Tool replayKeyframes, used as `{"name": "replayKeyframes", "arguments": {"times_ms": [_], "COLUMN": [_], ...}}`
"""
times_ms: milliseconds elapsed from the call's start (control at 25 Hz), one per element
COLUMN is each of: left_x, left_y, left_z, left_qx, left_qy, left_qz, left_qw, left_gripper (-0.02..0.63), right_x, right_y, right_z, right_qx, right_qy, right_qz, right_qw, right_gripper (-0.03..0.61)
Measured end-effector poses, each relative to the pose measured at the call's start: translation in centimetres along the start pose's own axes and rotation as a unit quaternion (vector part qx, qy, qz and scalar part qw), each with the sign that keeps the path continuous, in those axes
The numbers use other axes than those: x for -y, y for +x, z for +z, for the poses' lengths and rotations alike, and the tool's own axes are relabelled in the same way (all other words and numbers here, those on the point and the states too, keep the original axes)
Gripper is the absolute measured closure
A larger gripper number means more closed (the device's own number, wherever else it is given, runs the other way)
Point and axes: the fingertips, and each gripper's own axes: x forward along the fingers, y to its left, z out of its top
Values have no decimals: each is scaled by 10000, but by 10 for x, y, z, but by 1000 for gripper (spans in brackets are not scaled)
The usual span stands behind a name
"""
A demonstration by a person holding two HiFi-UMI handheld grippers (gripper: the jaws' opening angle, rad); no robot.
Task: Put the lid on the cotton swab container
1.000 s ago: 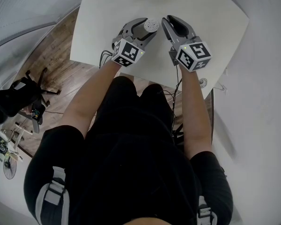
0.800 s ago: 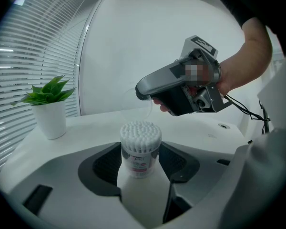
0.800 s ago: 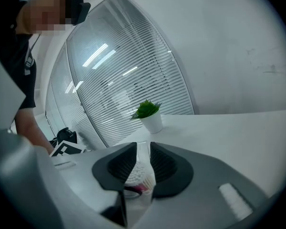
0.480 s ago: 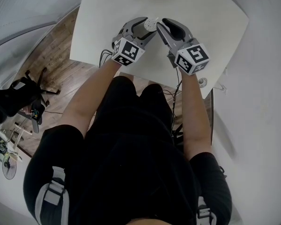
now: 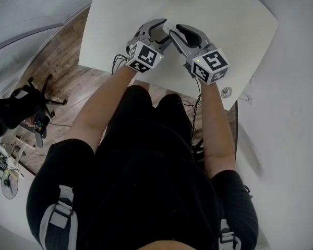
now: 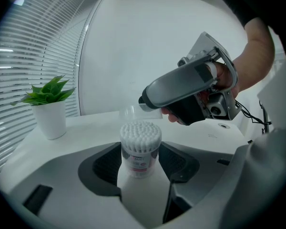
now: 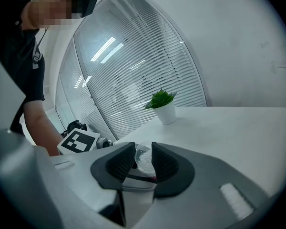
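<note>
The cotton swab container point(image 6: 140, 149), a clear tub packed with white swabs, stands upright between the pads of my left gripper point(image 6: 140, 159), which is shut on it. My right gripper point(image 7: 143, 151) holds the clear lid point(image 7: 144, 157) between its pads. Its jaws have just been opening, with the lid still between them and touching both pads. From the left gripper view the lid point(image 6: 132, 112) hangs at the right gripper's tip point(image 6: 145, 100), just above and behind the swab tops, apart from the tub. In the head view both grippers point(image 5: 159, 29) point(image 5: 173, 29) meet tip to tip over the white table point(image 5: 224, 14).
A small potted plant point(image 6: 50, 113) point(image 7: 164, 109) stands on the table beyond the grippers, near the slatted blinds. A round cable port point(image 5: 226, 92) sits near the table's near right edge. Wooden floor point(image 5: 62, 61) and cables lie left of the table.
The right gripper has swung left, closing the gap until its tip is at the container's top. The left gripper and container have stayed put.
</note>
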Motion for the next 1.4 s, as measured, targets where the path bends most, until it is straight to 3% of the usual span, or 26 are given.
{"name": "replayKeyframes", "arguments": {"times_ms": [480, 1080, 1400], "left_x": [-1, -1, -1], "left_y": [-1, -1, -8], "left_z": [-2, -2, -4], "left_qx": [-21, -81, -419], "left_qy": [0, -36, -277], "left_qz": [2, -58, -222], "left_qw": [10000, 9999, 9985], "left_gripper": [367, 362, 347], "right_x": [-1, 3, 1], "right_y": [10, 17, 17], "right_z": [-15, -22, -23], "right_qx": [-344, -807, -950], "right_qy": [-204, -831, -944], "right_qz": [-183, -570, -713], "right_qw": [9990, 9916, 9884], "right_gripper": [460, 531, 531]}}
